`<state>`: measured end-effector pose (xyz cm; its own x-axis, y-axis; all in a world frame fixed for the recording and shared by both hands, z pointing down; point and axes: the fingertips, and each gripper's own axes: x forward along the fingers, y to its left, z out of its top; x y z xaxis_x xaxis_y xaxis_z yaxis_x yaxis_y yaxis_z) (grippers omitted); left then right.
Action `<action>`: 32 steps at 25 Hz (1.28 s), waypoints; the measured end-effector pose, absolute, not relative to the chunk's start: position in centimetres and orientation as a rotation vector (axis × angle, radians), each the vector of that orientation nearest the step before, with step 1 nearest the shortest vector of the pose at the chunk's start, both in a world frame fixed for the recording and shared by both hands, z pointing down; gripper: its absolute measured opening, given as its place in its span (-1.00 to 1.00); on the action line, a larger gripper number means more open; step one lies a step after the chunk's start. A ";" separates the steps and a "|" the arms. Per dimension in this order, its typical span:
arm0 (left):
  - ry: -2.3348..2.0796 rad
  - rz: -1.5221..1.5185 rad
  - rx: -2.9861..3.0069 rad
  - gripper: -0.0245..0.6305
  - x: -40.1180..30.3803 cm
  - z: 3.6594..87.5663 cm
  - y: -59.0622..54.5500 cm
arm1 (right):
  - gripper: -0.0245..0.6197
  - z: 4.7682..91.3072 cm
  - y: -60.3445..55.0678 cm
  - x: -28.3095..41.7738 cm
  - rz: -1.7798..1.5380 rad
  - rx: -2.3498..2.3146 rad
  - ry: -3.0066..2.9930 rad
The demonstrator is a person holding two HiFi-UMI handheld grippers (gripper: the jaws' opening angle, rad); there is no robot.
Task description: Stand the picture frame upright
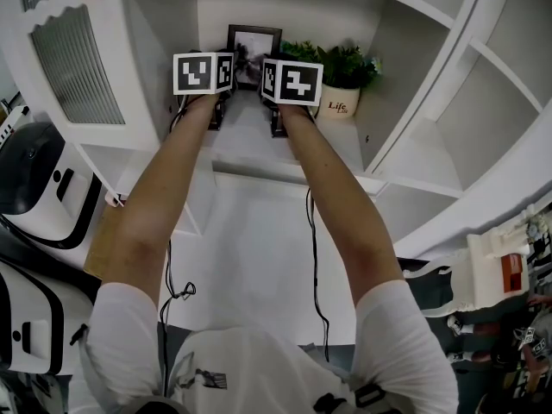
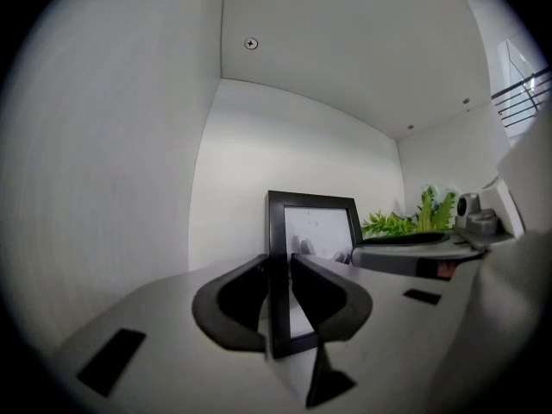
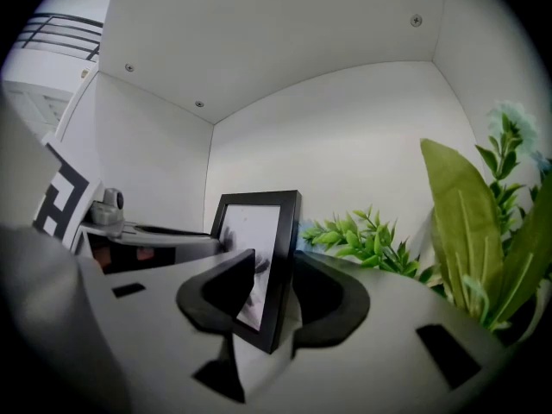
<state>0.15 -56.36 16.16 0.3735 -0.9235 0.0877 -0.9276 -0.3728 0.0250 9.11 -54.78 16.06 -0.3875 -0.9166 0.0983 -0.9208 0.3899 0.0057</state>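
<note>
A black picture frame stands upright at the back of a white shelf cubby. My left gripper is at the frame's left side and my right gripper at its right side; their marker cubes hide the jaws in the head view. In the left gripper view the left gripper is shut on the left border of the frame. In the right gripper view the right border of the frame sits between the jaws of the right gripper, which stand a little apart from it, open.
A green plant in a white pot stands just right of the frame, and its leaves are close to my right gripper. The cubby's side walls and back wall close in. A ribbed-glass cabinet door hangs open at the left.
</note>
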 end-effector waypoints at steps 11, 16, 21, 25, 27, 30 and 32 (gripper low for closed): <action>-1.789 0.043 2.561 -0.53 -0.1 15.1 -55.1 | -0.37 14.9 -54.0 9.2 -0.023 1.742 -2.555; -1.785 -0.014 2.571 -0.53 -0.1 14.7 -54.4 | -0.37 14.7 -53.3 9.5 -0.030 1.758 -2.562; -1.802 -0.060 2.597 -0.53 0.1 13.9 -53.1 | -0.44 14.5 -52.4 9.6 -0.041 1.756 -2.573; -1.825 -0.112 2.616 -0.54 -0.3 13.3 -52.0 | -0.48 14.4 -51.5 9.7 -0.047 1.758 -2.581; -1.826 -0.145 2.629 -0.59 -0.5 12.9 -51.4 | -0.51 14.3 -51.0 9.6 -0.056 1.753 -2.589; -1.832 -0.177 2.653 -0.68 -0.5 12.4 -50.3 | -0.57 14.1 -50.3 9.6 -0.064 1.750 -2.601; -1.833 -0.197 2.666 -0.74 -0.5 12.1 -49.6 | -0.63 13.8 -49.8 9.6 -0.075 1.759 -2.602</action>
<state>-0.52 -49.60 12.10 0.3545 -0.9219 -0.1560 -0.9340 -0.3569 -0.0135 9.64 -49.81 13.85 -0.3728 -0.9275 -0.0267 -0.9275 0.3716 0.0397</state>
